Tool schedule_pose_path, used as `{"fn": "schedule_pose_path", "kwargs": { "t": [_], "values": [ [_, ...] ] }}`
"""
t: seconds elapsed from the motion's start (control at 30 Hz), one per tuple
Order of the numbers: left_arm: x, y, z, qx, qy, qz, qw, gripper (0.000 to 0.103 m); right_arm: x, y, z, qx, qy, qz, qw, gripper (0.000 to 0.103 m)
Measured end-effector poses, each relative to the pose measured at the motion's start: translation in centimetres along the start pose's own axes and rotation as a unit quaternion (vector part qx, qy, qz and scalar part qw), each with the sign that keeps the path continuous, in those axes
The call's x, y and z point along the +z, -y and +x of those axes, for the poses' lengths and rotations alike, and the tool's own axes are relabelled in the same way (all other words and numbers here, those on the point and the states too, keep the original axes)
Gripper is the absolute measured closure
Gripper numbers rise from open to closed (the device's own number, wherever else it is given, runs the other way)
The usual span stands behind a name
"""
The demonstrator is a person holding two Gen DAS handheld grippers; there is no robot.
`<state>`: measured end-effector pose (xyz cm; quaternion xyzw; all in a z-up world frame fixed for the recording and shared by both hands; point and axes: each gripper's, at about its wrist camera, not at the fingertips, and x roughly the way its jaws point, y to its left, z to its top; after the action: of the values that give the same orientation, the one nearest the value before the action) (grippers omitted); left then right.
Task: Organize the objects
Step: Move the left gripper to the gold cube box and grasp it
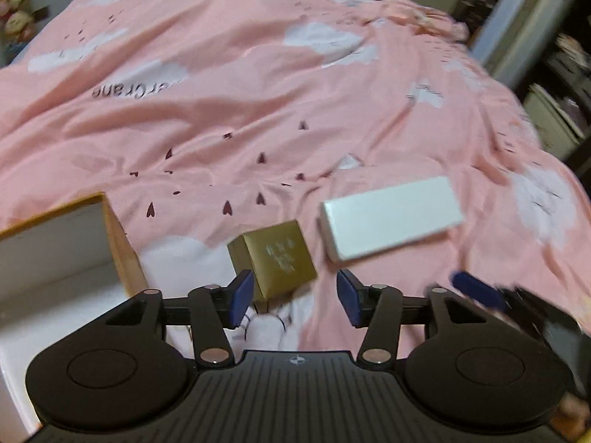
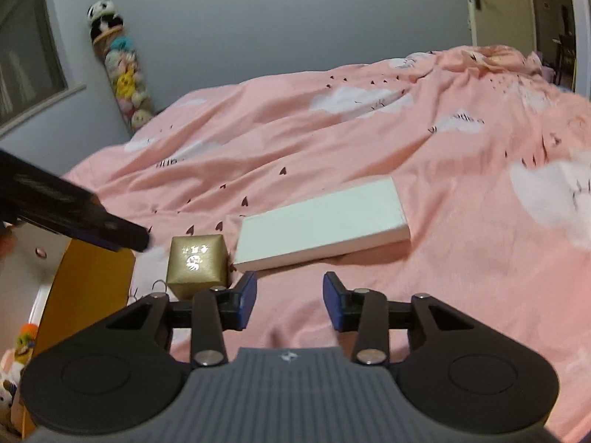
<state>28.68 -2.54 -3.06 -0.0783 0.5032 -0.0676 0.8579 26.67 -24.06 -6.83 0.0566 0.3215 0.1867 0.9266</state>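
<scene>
Left wrist view: left gripper (image 1: pixel 295 297) is standing half open, gripping nothing; small gold cardboard cube box (image 1: pixel 273 258) is sitting on the pink cloud-print duvet (image 1: pixel 258 92) just past its left pad, at 11 o'clock from the gap. Flat white rectangular box (image 1: pixel 391 217) is lying at 1 o'clock, long axis running 8-to-2. Open orange-walled carton (image 1: pixel 110 243) is waiting at 9 o'clock. Right gripper (image 2: pixel 290 301) is hanging partly open, empty, white box straight ahead at 12, so the right hand looks nearer it; left is nearer the cube.

Bed under pink cloud-print duvet (image 2: pixel 332 140), grey wall (image 2: pixel 221 29), window (image 2: pixel 26 48) (left), cream door (image 2: pixel 498 3), plush toys (image 2: pixel 122 70) stacked
</scene>
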Motion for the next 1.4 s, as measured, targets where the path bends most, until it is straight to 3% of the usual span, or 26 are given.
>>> {"fn": "schedule_pose_path", "kwargs": {
  "t": [0.2, 0.33, 0.7, 0.83, 1.03, 1.23, 1.4],
  "values": [
    [0.7, -1.2, 5.2, 0.044, -0.039, -0.040, 0.9974, 0.042, -0.9, 1.7, 0.9, 0.017, -0.003, 0.022, 1.000, 0.058],
    [0.6, -2.1, 6.9, 0.026, -0.055, -0.068, 0.9958, 0.033, -0.9, 2.0, 1.2, 0.027, -0.001, 0.026, 0.999, 0.054],
    [1.0, -2.1, 9.4, 0.026, -0.059, -0.061, 0.9961, 0.018, -0.9, 2.0, 1.7, 0.031, -0.011, 0.025, 0.999, 0.054],
    [0.7, -2.6, 10.5, 0.049, -0.078, -0.062, 0.9938, 0.030, -0.9, 2.0, 1.9, 0.028, -0.014, 0.022, 0.999, 0.054],
    [0.6, -1.0, 8.3, 0.021, -0.078, -0.027, 0.9964, 0.031, -1.0, 2.0, 1.9, 0.026, -0.015, 0.023, 0.999, 0.054],
    [0.7, -0.7, 7.1, -0.014, -0.093, -0.022, 0.9953, 0.023, -1.0, 2.0, 1.9, 0.027, -0.015, 0.021, 0.999, 0.054],
    [0.7, -0.7, 6.2, -0.042, -0.094, -0.022, 0.9944, 0.025, -1.0, 2.0, 1.9, 0.026, -0.015, 0.021, 0.999, 0.054]
  ]
}}
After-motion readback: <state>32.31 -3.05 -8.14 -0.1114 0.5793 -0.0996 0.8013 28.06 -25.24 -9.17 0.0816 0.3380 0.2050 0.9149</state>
